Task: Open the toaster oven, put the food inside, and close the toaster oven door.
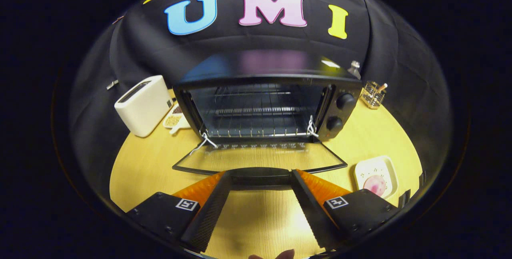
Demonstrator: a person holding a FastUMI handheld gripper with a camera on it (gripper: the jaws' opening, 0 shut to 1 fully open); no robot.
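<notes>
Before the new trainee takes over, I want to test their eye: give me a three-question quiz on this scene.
1. True or false: the oven door is open.
2. The food lies on: A) the rack; B) a plate; C) the toaster.
3. What lies between the gripper fingertips?

Key: 1 true. 2 B, beside the open door. 3 The door's handle; the fingers are spread, not pressing it.
</notes>
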